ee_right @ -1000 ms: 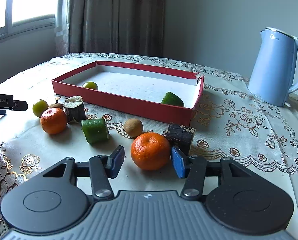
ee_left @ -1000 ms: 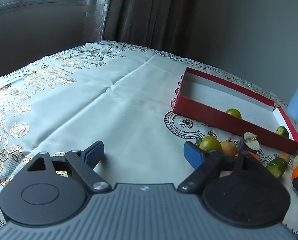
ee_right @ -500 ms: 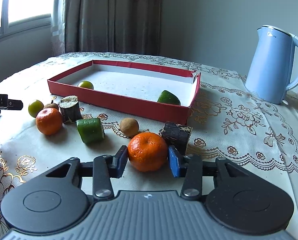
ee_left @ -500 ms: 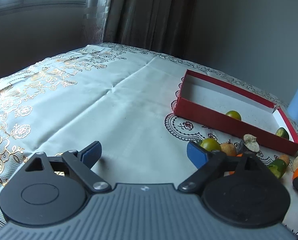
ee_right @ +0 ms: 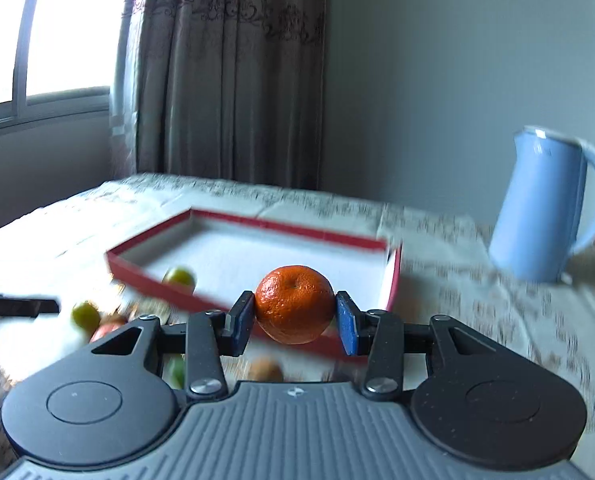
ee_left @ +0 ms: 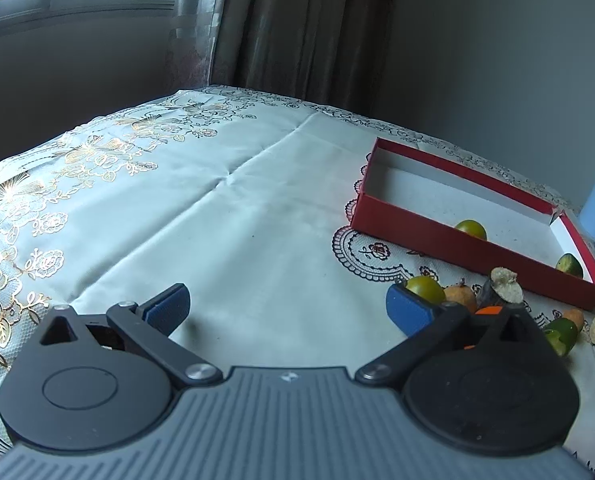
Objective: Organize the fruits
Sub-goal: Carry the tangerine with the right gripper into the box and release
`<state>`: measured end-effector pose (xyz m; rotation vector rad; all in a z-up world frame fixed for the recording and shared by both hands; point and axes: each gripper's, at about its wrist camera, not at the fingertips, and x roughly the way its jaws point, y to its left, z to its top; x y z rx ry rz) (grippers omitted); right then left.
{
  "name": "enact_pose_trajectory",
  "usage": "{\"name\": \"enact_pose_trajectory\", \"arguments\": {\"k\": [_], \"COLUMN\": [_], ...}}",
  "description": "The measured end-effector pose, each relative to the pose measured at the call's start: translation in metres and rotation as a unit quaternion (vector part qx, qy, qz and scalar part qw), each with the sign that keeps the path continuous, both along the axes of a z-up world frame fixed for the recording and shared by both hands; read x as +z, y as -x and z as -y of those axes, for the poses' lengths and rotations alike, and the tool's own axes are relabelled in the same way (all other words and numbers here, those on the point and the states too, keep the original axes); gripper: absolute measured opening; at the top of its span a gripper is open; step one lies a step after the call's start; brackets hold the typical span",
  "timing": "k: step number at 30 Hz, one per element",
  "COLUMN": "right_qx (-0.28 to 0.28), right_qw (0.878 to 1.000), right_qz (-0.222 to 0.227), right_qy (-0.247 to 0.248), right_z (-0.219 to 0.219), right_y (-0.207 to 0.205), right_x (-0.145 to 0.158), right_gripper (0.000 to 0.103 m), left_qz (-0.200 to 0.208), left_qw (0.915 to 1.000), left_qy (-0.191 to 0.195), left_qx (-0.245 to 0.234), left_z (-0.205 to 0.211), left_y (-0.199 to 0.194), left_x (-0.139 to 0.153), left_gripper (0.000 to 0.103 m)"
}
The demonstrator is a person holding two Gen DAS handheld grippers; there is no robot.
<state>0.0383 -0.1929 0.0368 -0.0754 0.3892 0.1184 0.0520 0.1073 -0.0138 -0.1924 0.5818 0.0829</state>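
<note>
Our right gripper [ee_right: 295, 318] is clamped on the mandarin [ee_right: 294, 304], both blue pads pressed to its sides, fruit clear of the tablecloth [ee_right: 477, 280] and hanging in front of the near wall of the red box [ee_right: 149, 276]. Right view is motion-blurred, so the loose fruit below is hard to read: we make out a small green fruit [ee_right: 85, 315] to the left, outside the box, and another greenish one [ee_right: 180, 278] inside it near the front wall. Blue kettle [ee_right: 545, 204] sits far right on the cloth. Our left gripper [ee_left: 287, 306] has jaws opening, spread wide, nothing between them, just bare cloth. From the left view, the box lies to the right with two green citrus inside, one [ee_left: 471, 229] by the near wall, one [ee_left: 570, 265] in the right corner. Outside, just near the box wall: a green-yellow fruit [ee_left: 425, 288], a small brownish one [ee_left: 460, 298], a dark cut piece [ee_left: 503, 284], more pieces further right.
</note>
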Motion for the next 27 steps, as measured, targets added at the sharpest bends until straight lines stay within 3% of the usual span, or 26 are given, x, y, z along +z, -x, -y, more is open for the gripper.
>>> {"name": "enact_pose_trajectory", "arguments": {"k": [7, 14, 16, 19, 27], "right_qx": [-0.019, -0.029, -0.033, -0.038, -0.034], "right_qw": [1.0, 0.998, 0.998, 0.998, 0.999], "right_qz": [-0.021, -0.045, -0.049, -0.039, 0.008], "right_qy": [0.008, 0.017, 0.025, 0.022, -0.023], "right_z": [-0.009, -0.018, -0.018, -0.016, 0.01], "right_y": [-0.072, -0.103, -0.104, -0.099, -0.043], "right_x": [-0.015, -0.035, -0.038, -0.034, -0.007], "right_gripper": [0.042, 0.043, 0.045, 0.068, 0.073], "left_qz": [-0.003, -0.005, -0.006, -0.006, -0.007], "left_qw": [1.0, 1.0, 1.0, 1.0, 0.9999], "left_qy": [-0.003, -0.005, -0.005, -0.006, -0.006], "left_qx": [0.005, 0.005, 0.004, 0.004, 0.006], "left_z": [0.001, 0.001, 0.001, 0.002, 0.002], "left_y": [-0.001, -0.002, -0.002, -0.002, -0.002], "left_x": [-0.001, -0.001, -0.001, -0.001, -0.001], "left_gripper": [0.103, 0.103, 0.103, 0.103, 0.103]}}
